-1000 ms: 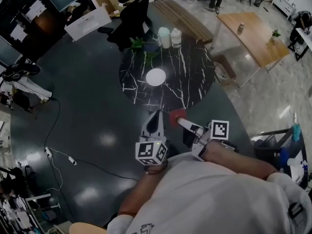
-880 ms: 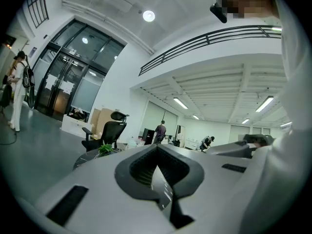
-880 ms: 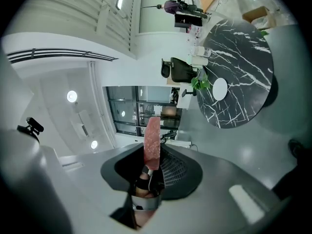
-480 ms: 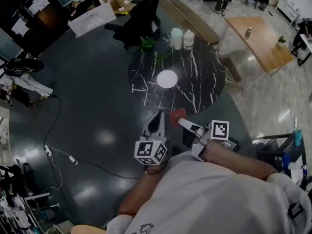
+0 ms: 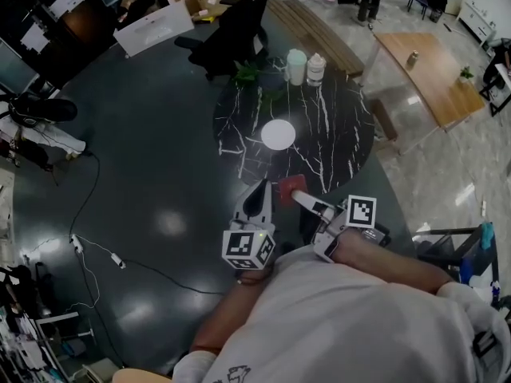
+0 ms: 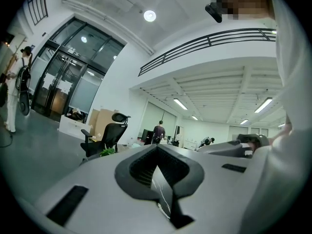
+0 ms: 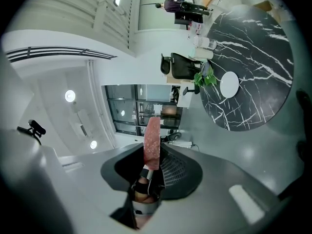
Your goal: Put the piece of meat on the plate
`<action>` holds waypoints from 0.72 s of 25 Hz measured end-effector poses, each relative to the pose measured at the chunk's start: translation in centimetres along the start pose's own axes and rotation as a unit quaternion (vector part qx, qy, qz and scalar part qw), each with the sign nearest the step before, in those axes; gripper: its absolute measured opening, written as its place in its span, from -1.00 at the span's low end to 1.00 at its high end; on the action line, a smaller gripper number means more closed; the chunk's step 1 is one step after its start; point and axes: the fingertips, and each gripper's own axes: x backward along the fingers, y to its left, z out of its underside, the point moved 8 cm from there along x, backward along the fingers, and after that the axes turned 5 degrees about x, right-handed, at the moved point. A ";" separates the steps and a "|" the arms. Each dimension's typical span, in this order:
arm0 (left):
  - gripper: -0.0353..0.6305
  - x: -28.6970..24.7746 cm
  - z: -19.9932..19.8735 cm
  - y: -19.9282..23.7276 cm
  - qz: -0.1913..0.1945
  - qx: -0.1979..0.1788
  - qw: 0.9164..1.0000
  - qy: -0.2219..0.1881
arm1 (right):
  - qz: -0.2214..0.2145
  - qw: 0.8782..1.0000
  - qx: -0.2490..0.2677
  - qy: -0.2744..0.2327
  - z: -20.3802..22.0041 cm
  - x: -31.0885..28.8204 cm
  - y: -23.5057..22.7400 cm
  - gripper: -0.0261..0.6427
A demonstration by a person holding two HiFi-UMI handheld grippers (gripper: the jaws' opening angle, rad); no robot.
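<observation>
Done: the piece of meat is picked up, carried in the air about at the table's 6 o'clock rim.
Right gripper: jaws closed partway on the meat, which stands out past them as a thin pink slab.
Left gripper: jaws together, nothing in them; it sits just at 9 o'clock of the right one.
Left to do: by my reckoning, carry the meat over the plate, lower it and let go. Nothing is on the plate yet.
Plate: small, white, bare, near the table's middle, at 12 o'clock from the meat and well apart.
Surface: round black marble table with white veins.
On it: two jars at the 12 o'clock rim, a green plant at 11.
Room: dark glossy floor; office chair beyond the table at 11; wooden table at 2.
</observation>
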 end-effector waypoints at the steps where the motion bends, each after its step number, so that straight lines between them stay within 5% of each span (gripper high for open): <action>1: -0.88 -0.4 -0.2 0.0 -0.001 -0.004 1.000 -0.001 | -0.002 1.000 0.001 0.002 -0.4 -0.3 -0.1 -0.66; 18: -0.88 -12.6 0.4 3.3 -0.049 0.009 0.999 0.008 | 0.008 0.999 -0.016 0.044 -12.5 -5.5 -4.0 -0.66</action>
